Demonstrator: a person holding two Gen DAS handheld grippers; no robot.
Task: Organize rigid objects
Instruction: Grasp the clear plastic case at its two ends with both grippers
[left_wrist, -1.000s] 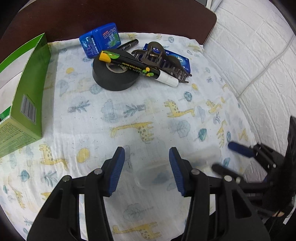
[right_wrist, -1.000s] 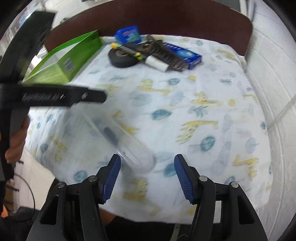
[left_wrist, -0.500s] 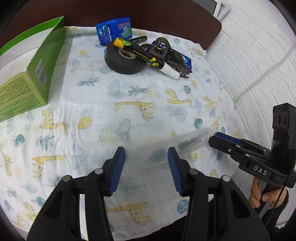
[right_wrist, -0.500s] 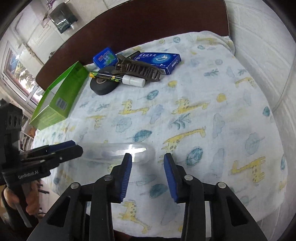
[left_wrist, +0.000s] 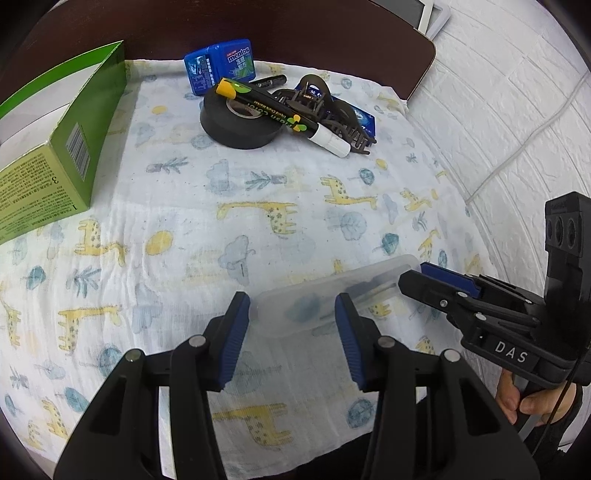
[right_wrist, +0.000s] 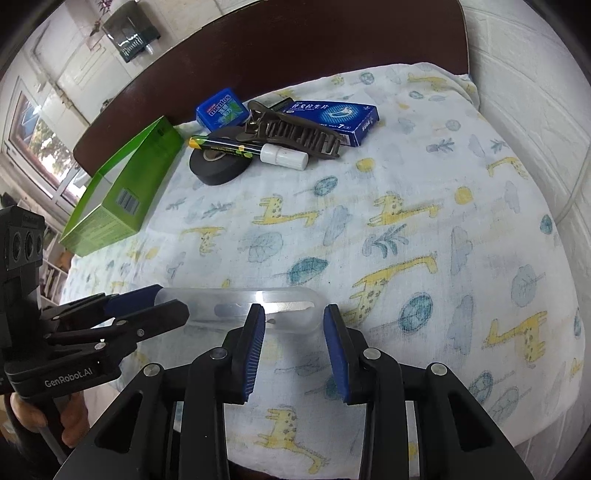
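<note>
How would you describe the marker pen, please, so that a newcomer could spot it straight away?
Look at the far end of the giraffe-print cloth, where small items cluster near the dark headboard. There a black tape roll lies flat, and the marker pen rests across its top. It alone is a slim black stick with a yellow end and a white cap.

A translucent plastic case lies flat on the giraffe-print cloth.

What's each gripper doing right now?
Left gripper: open, jaws straddling one end of the clear case, not clamped.
Right gripper: open, jaws around the clear case's other end, not clamped.
</note>
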